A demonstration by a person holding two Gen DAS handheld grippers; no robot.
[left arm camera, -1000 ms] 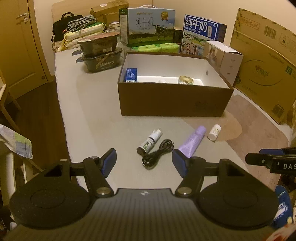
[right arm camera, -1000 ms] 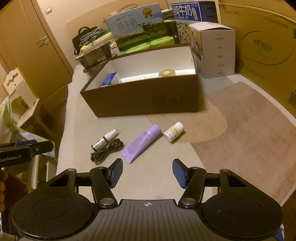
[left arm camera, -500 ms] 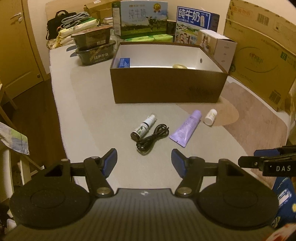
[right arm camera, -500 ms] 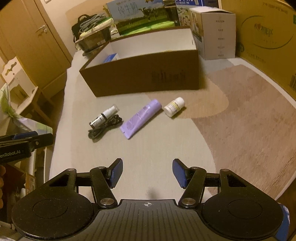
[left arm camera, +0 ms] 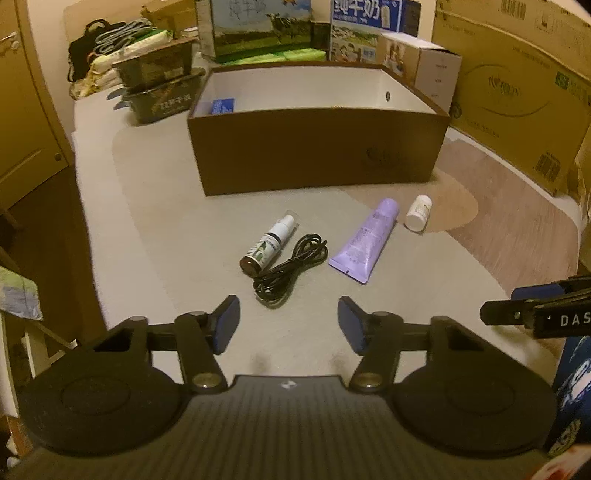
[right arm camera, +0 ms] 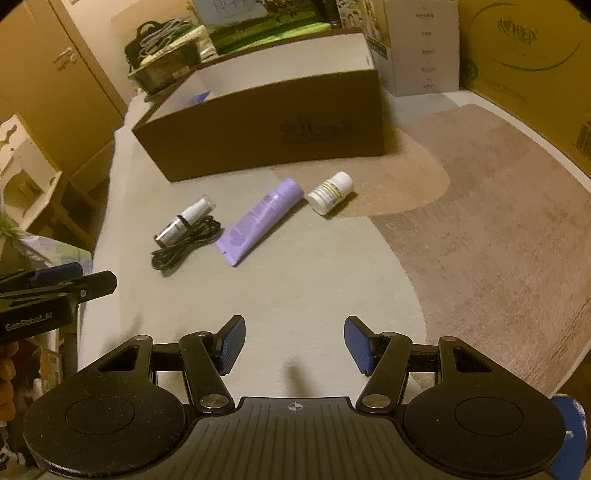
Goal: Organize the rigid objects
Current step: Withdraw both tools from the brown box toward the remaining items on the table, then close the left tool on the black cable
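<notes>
A small spray bottle (left arm camera: 271, 242) (right arm camera: 186, 219), a coiled black cable (left arm camera: 291, 267) (right arm camera: 186, 242), a purple tube (left arm camera: 367, 240) (right arm camera: 260, 221) and a white pill bottle (left arm camera: 418, 213) (right arm camera: 330, 192) lie on the grey mat in front of a brown open box (left arm camera: 317, 155) (right arm camera: 266, 122). A blue packet (left arm camera: 221, 107) stands inside the box at its left end. My left gripper (left arm camera: 288, 325) is open and empty, just short of the cable. My right gripper (right arm camera: 294, 343) is open and empty, well back from the tube.
Milk cartons (left arm camera: 258, 29), a white carton (left arm camera: 424, 70) and stacked dark trays (left arm camera: 159, 88) stand behind the box. Large cardboard sheets (left arm camera: 517, 92) line the right. The mat's left edge drops to the floor by a wooden door (right arm camera: 62, 74).
Both grippers have tilted down and moved closer to the items on the mat. The box's inside is now mostly hidden behind its front wall. Nothing was grasped.
</notes>
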